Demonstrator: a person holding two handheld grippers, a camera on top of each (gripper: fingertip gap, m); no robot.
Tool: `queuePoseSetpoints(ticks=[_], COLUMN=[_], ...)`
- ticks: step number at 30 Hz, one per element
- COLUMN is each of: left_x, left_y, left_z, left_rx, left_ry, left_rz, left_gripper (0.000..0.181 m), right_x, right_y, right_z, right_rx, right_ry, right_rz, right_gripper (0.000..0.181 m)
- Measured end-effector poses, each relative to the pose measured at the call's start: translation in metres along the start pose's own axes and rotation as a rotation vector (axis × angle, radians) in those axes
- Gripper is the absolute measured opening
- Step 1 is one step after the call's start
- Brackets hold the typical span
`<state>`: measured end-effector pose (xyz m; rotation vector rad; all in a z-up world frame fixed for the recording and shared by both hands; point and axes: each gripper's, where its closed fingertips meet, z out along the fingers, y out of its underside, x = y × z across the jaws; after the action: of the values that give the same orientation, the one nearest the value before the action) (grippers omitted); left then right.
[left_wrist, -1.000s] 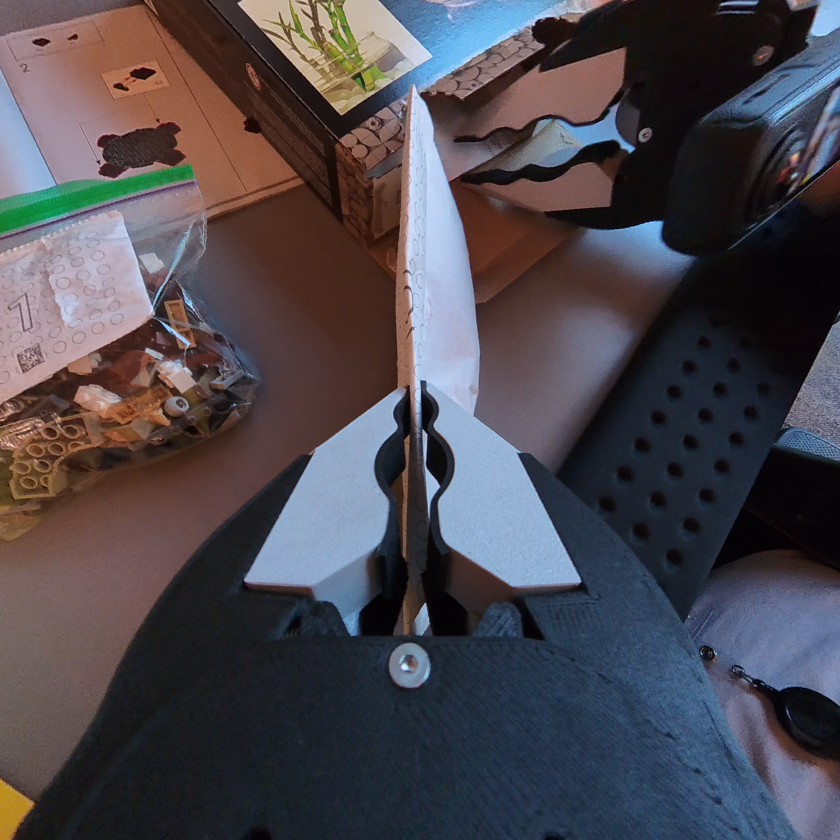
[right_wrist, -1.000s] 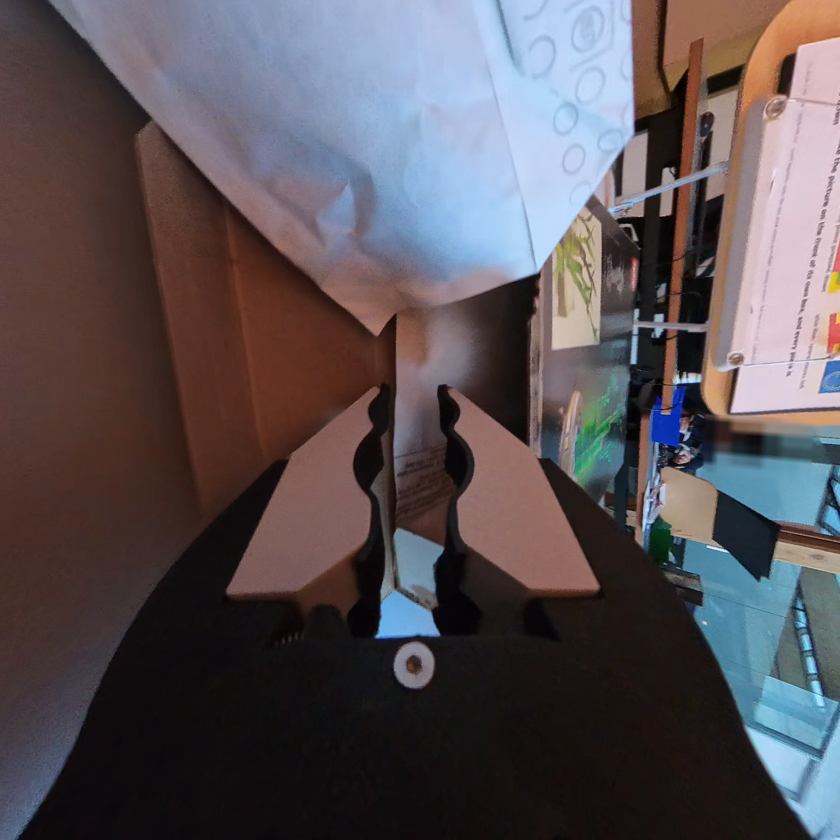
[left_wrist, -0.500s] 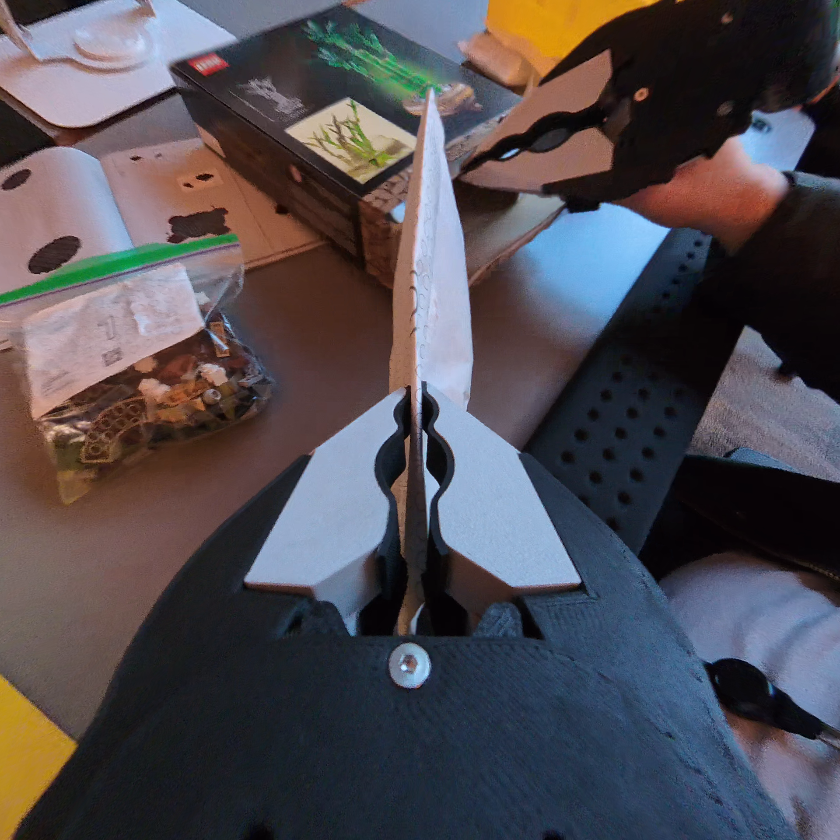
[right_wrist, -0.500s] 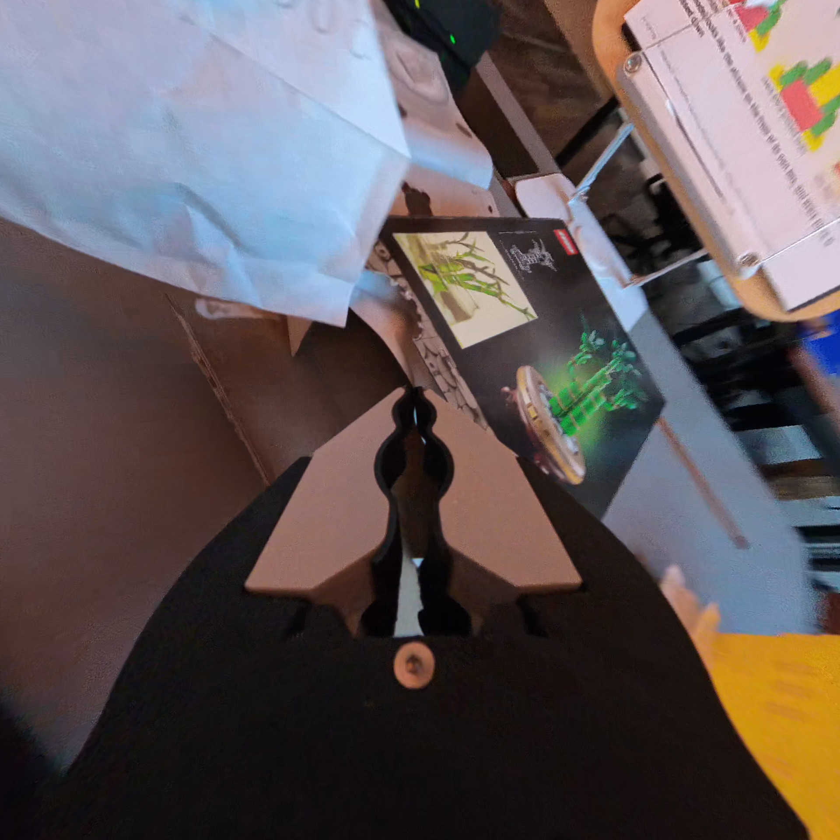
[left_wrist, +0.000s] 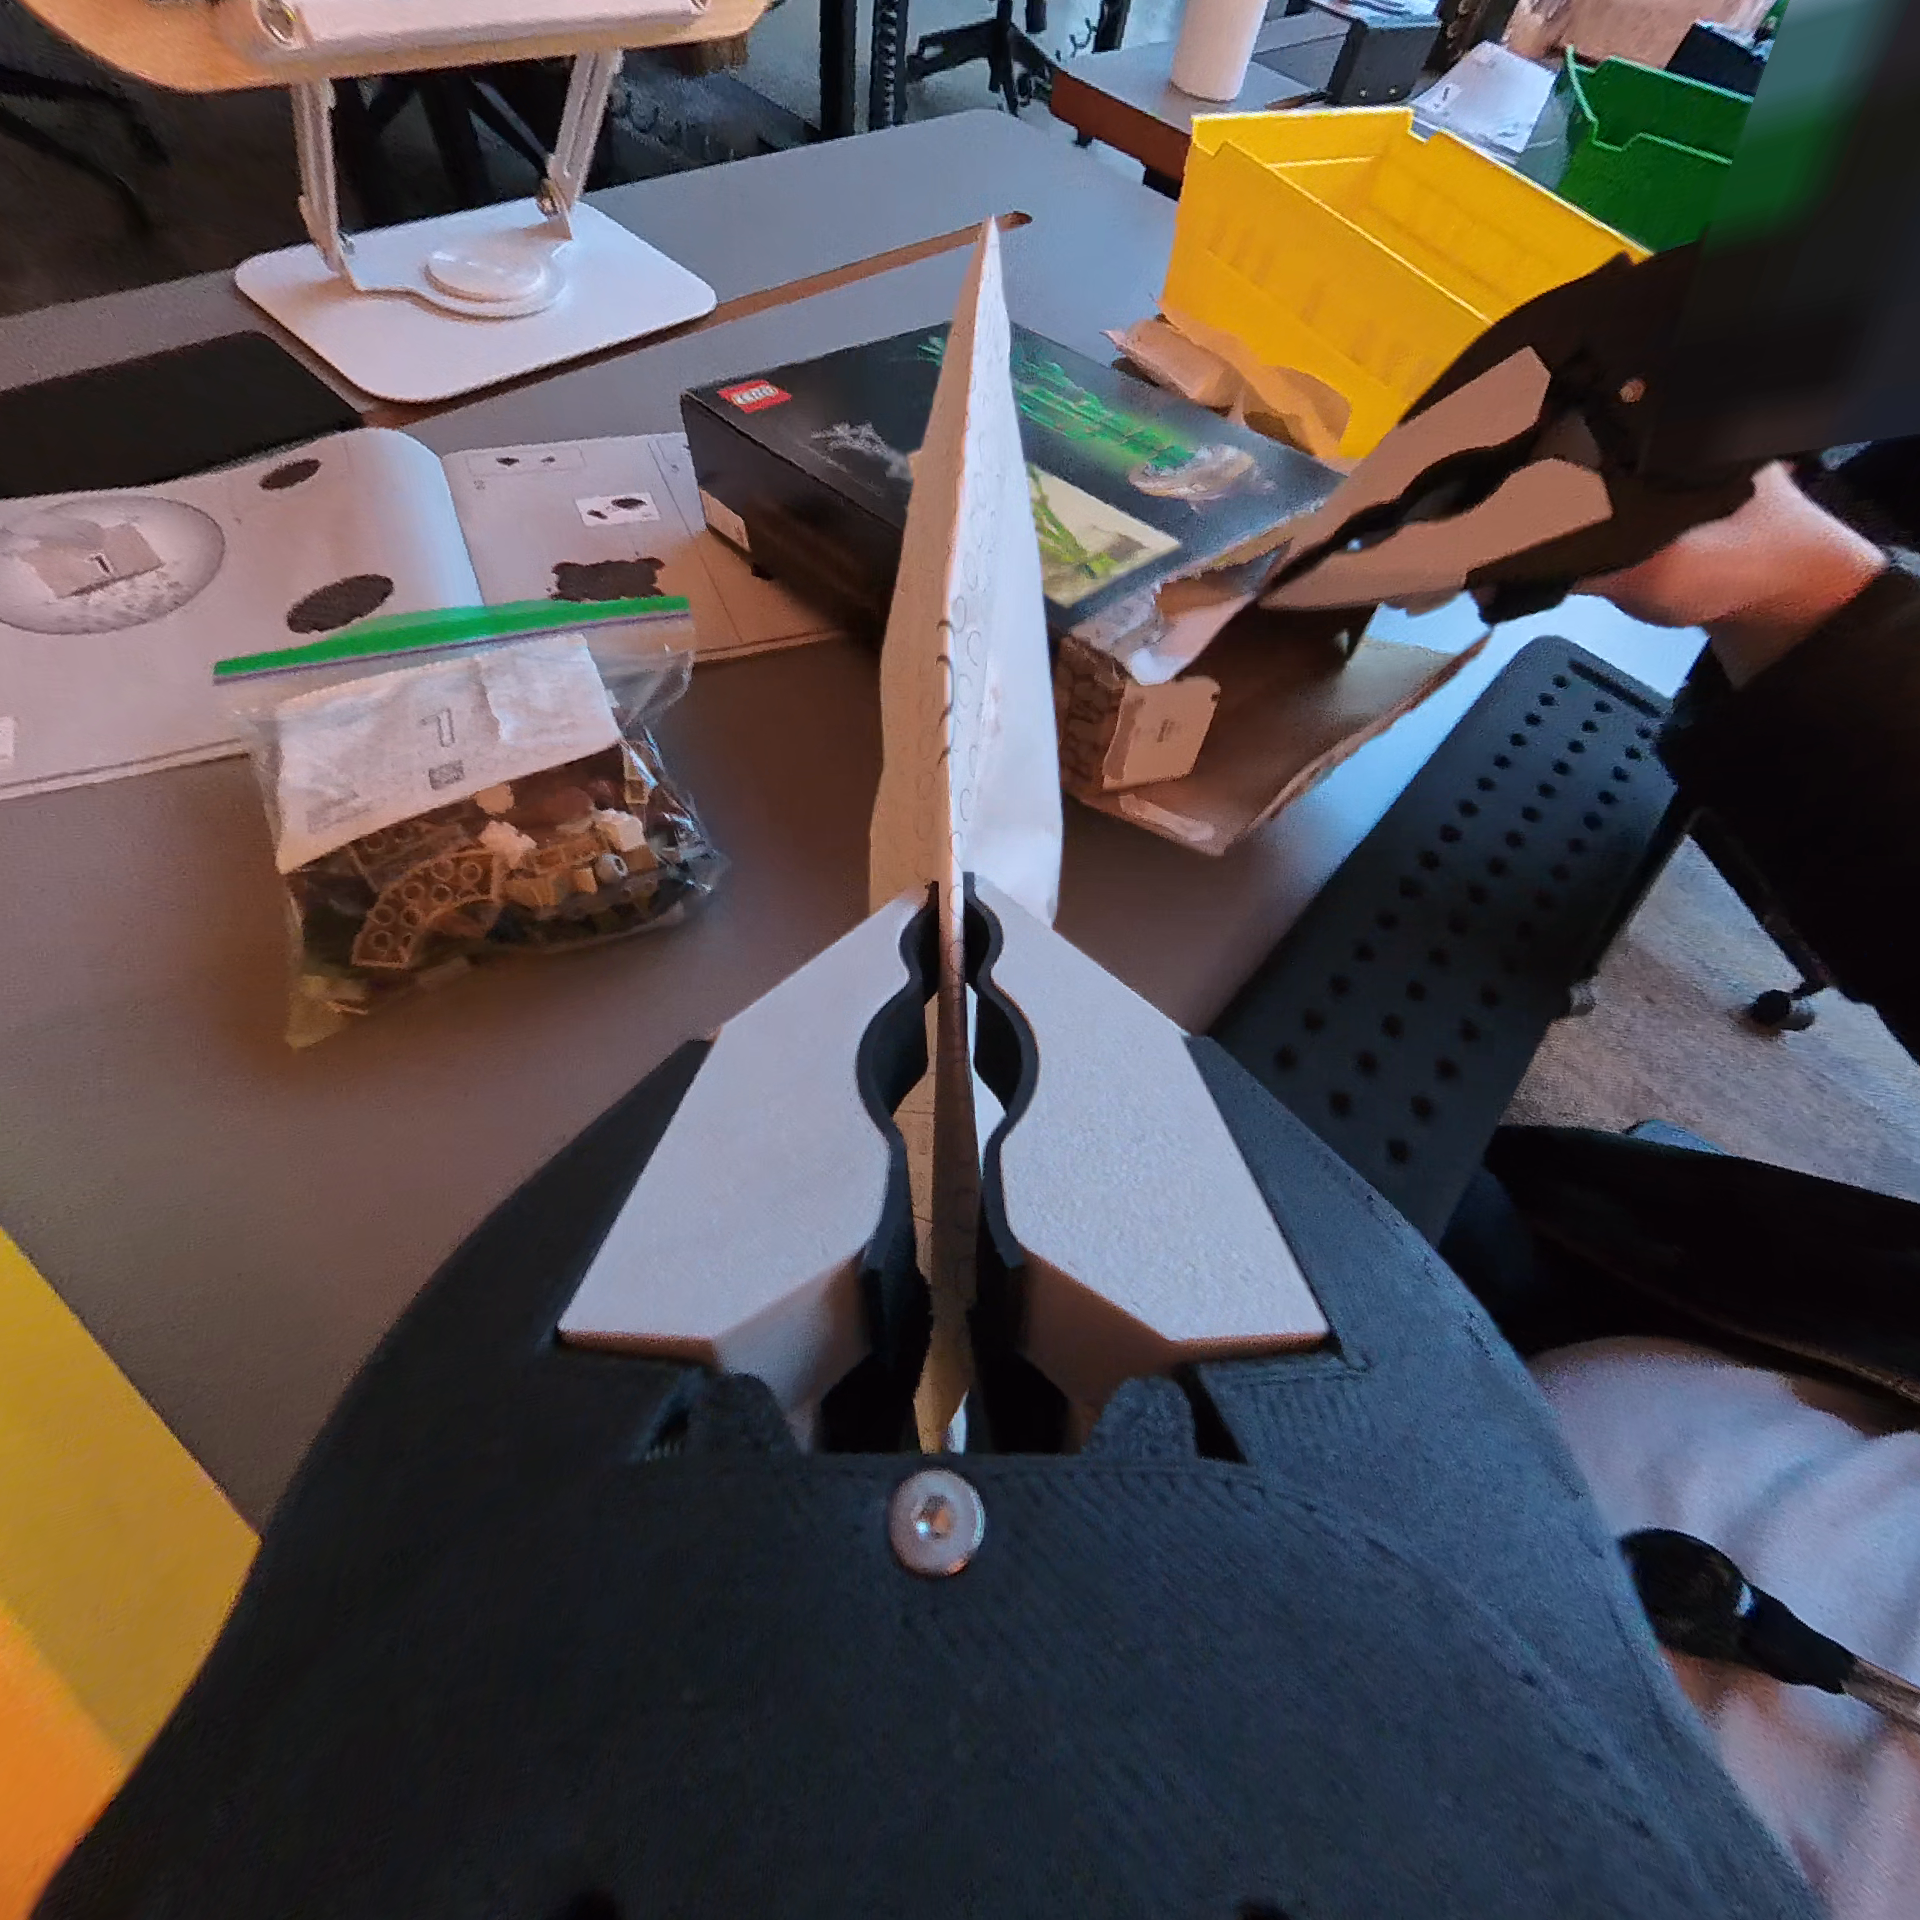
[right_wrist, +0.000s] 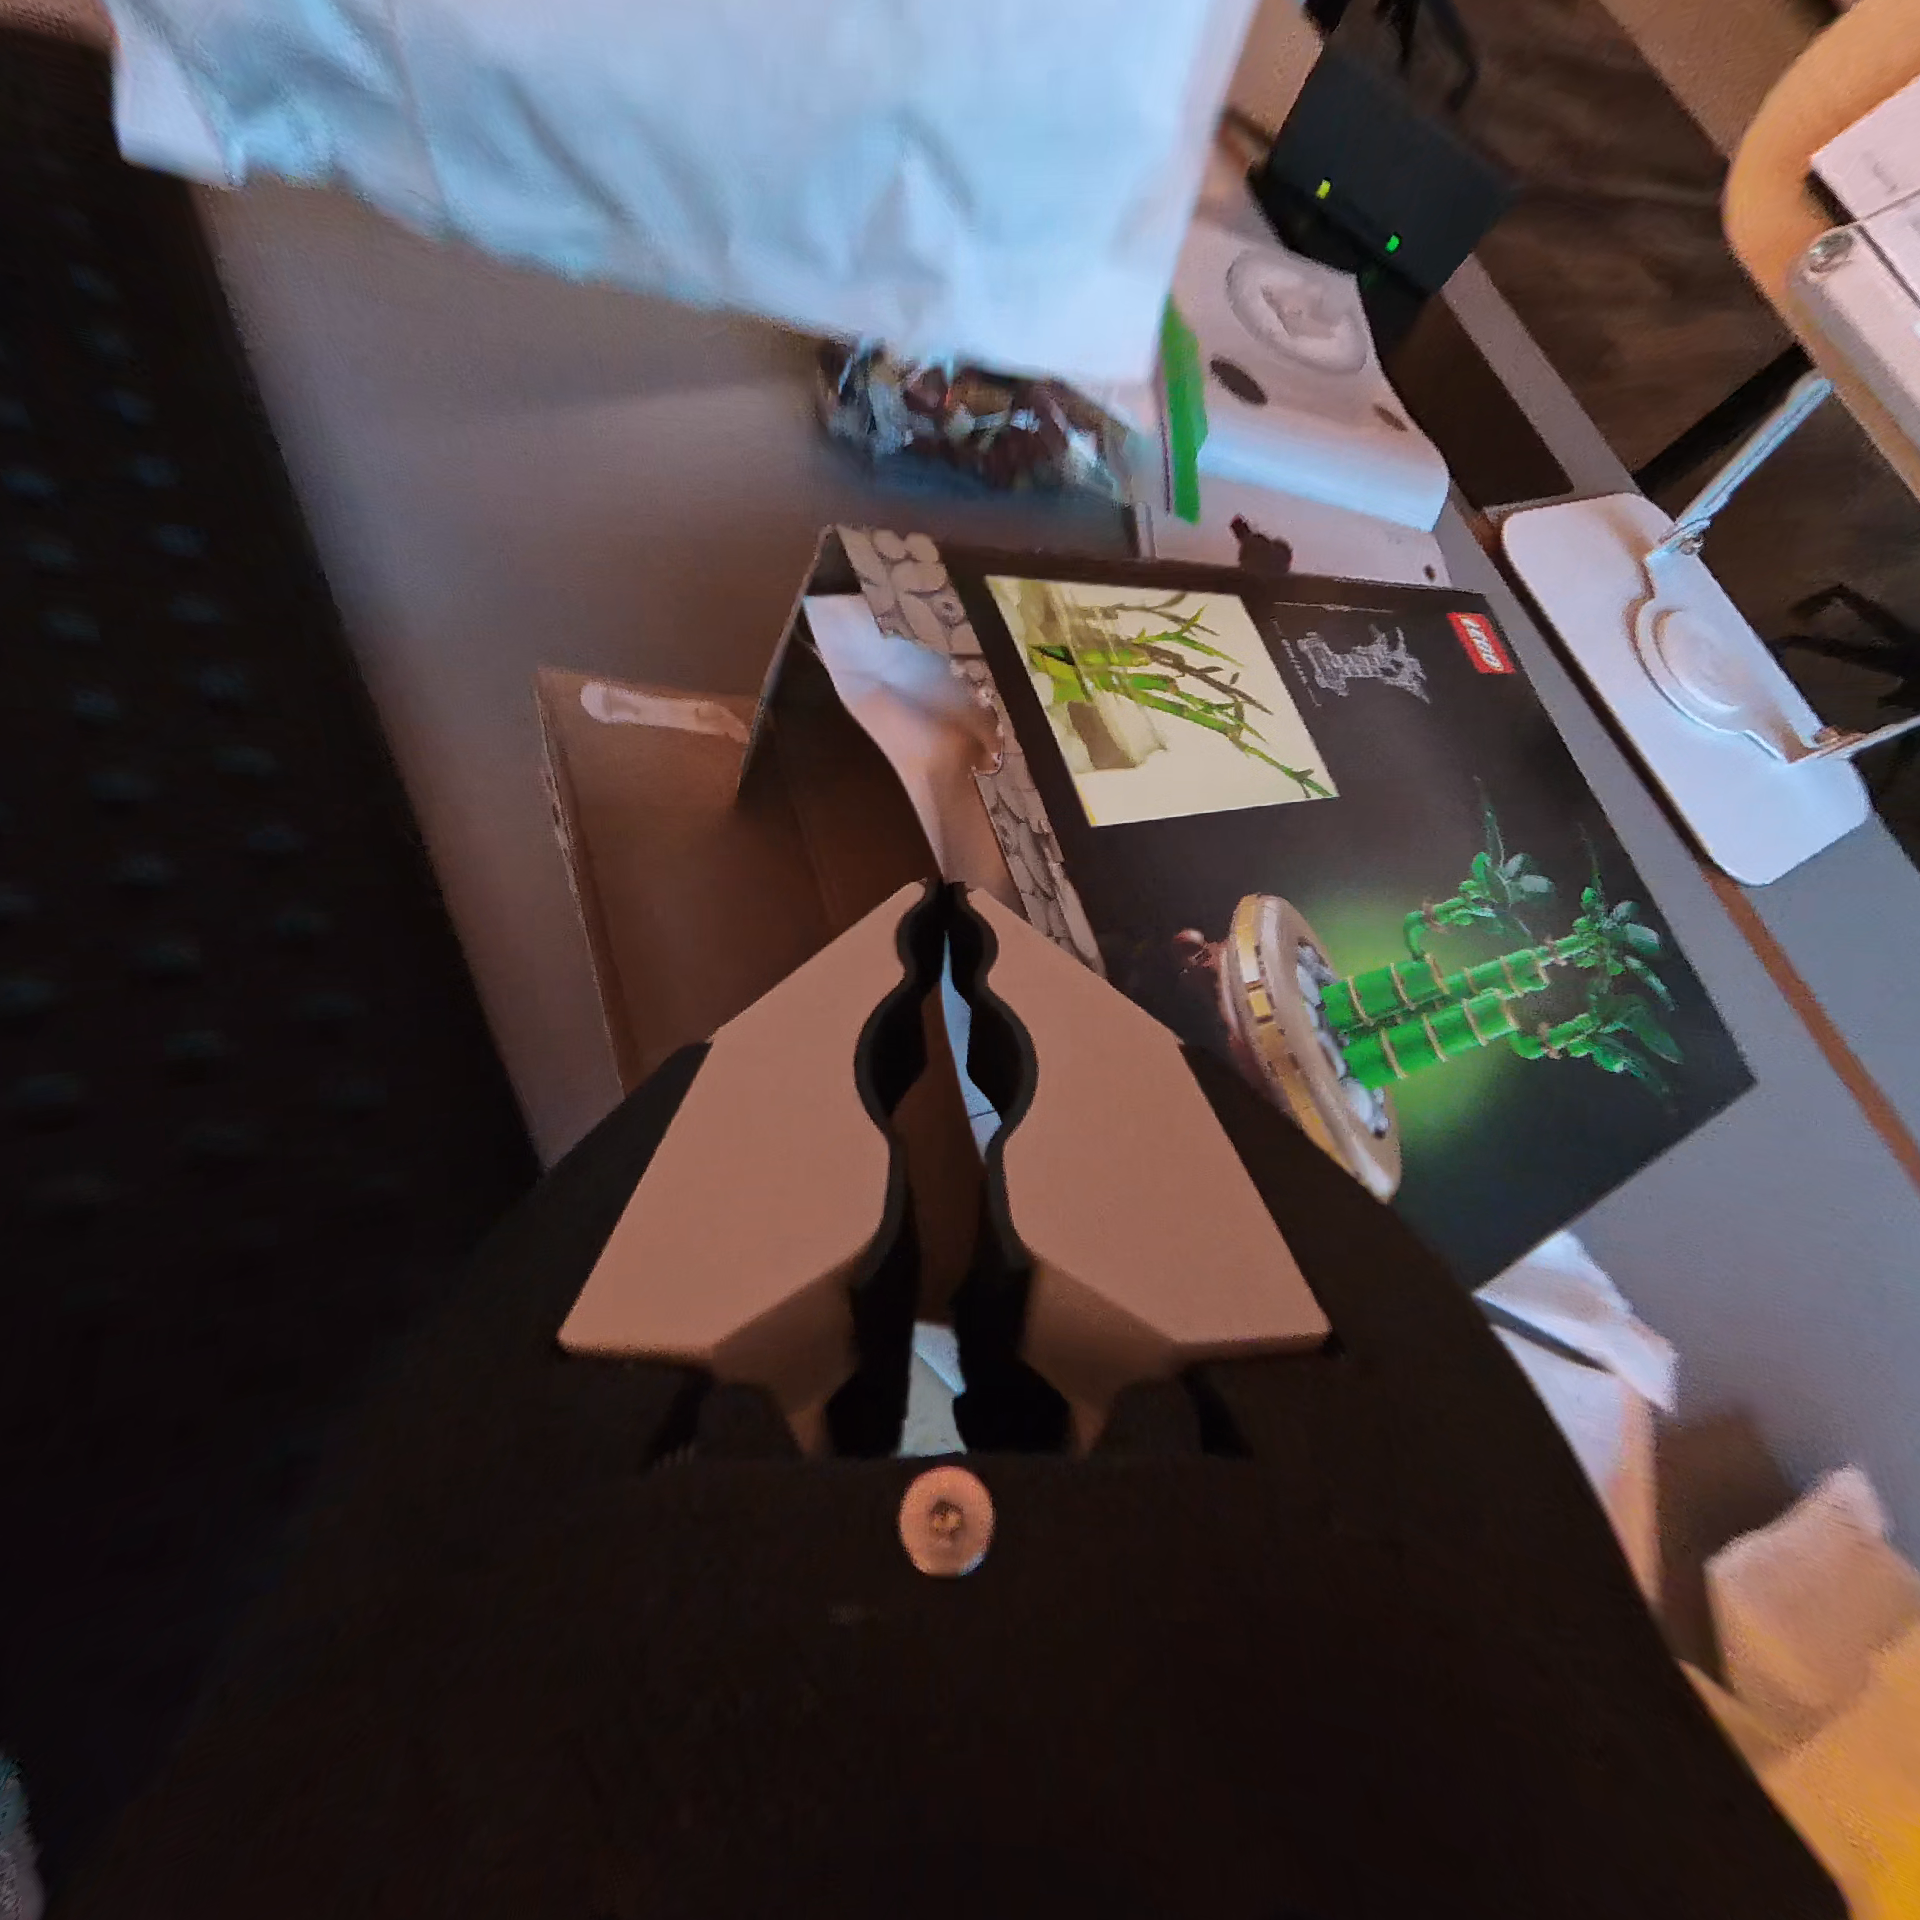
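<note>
Above the bench (left_wrist: 208, 1091), my left gripper (left_wrist: 951, 904) pinches an upright white paper bag (left_wrist: 971, 582) printed with faint circles; my right gripper (right_wrist: 948, 894), fingers now pressed together empty, has backed away from the box (right_wrist: 1351, 883).

The black box (left_wrist: 997, 468) bears a red logo; a printed paper slip shows inside the clear bag (left_wrist: 457, 790); neither is repeated here.

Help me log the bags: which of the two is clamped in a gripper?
The white paper bag, pinched edge-on in the shut left gripper. The clear zip bag of bricks lies untouched on the table.
</note>
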<state>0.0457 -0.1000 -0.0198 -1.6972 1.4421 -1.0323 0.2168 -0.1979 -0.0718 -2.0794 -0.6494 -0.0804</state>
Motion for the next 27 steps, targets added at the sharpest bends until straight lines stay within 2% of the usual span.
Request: queuePoseSetpoints(ticks=[3, 5, 8, 12, 13, 16, 18, 22, 24, 27], left_x=[0.005, 0.005, 0.007, 0.01, 0.01, 0.008, 0.006, -0.01, -0.019, -0.027], left_y=[0.011, 0.015, 0.017, 0.015, 0.015, 0.018, 0.024, 0.048, 0.061, 0.07], left_z=[0.0, 0.001, 0.002, 0.003, 0.004, 0.005, 0.007, 0.013, 0.011, 0.004], left_rx=[-0.022, -0.03, -0.035, -0.028, -0.027, -0.033, -0.047, -0.121, -0.166, -0.208], left_ry=[0.035, 0.025, 0.006, 0.028, 0.03, 0.027, 0.016, -0.085, -0.149, -0.139], left_rz=[-0.028, -0.026, -0.006, -0.017, -0.02, -0.018, -0.011, 0.096, 0.179, 0.132], left_gripper=[0.0, 0.0, 0.0, 0.0, 0.0, 0.0, 0.0, 0.0, 0.0, 0.0], right_x=[0.011, 0.026, 0.051, 0.079, 0.079, 0.082, 0.073, 0.052, 0.041, 0.037], right_y=[-0.019, -0.032, -0.055, -0.099, -0.109, -0.119, -0.132, -0.119, -0.116, -0.114], right_z=[-0.018, -0.033, -0.058, -0.093, -0.096, -0.102, -0.106, -0.086, -0.083, -0.084], right_rx=[0.123, 0.154, 0.114, 0.082, 0.078, -0.059, -0.05, -0.159, -0.154, -0.13], right_ry=[-0.018, 0.037, 0.19, 0.297, 0.281, 0.261, 0.198, 0.158, 0.149, 0.163], right_rz=[0.149, 0.14, -0.003, -0.106, -0.111, -0.156, -0.089, -0.121, -0.12, -0.114], right_gripper=[0.0, 0.0, 0.0, 0.0, 0.0, 0.0, 0.0, 0.0, 0.0, 0.0])
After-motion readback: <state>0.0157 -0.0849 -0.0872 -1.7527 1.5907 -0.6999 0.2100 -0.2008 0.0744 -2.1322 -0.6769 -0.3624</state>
